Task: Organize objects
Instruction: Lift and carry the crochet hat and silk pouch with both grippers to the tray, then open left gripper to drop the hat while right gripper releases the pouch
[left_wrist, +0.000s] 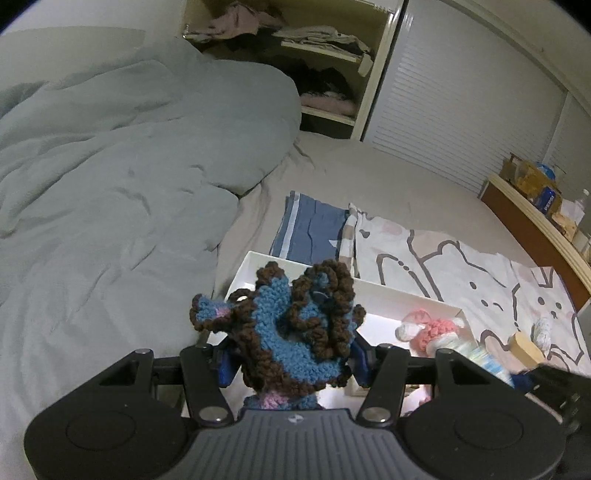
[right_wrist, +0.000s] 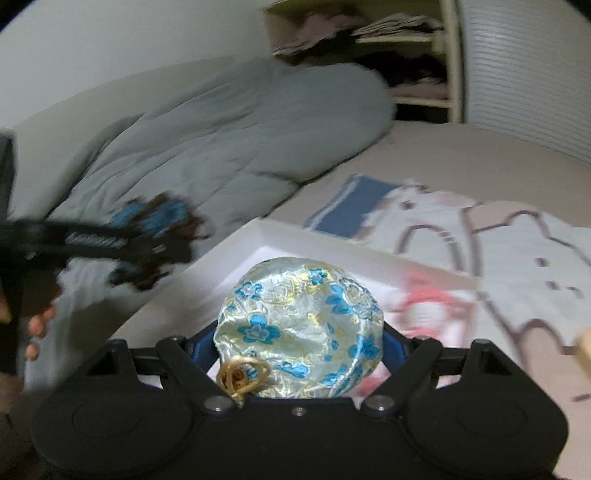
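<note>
bed (left_wrist: 388, 177): big grey duvet (left_wrist: 110, 166) piled far left, patterned cloths on the right
white tray (right_wrist: 236, 254): near middle, pink crochet doll (left_wrist: 432, 328) already lying in its right end
right gripper (right_wrist: 301, 345): jaws wide, clamped on the floral satin pouch (right_wrist: 301, 325), over the tray
left gripper (left_wrist: 291, 363): jaws narrower, squeezing the blue-brown crochet toy (left_wrist: 291, 325), at the tray's left edge
tip: I'd lower both into the free left space, then let go
</note>
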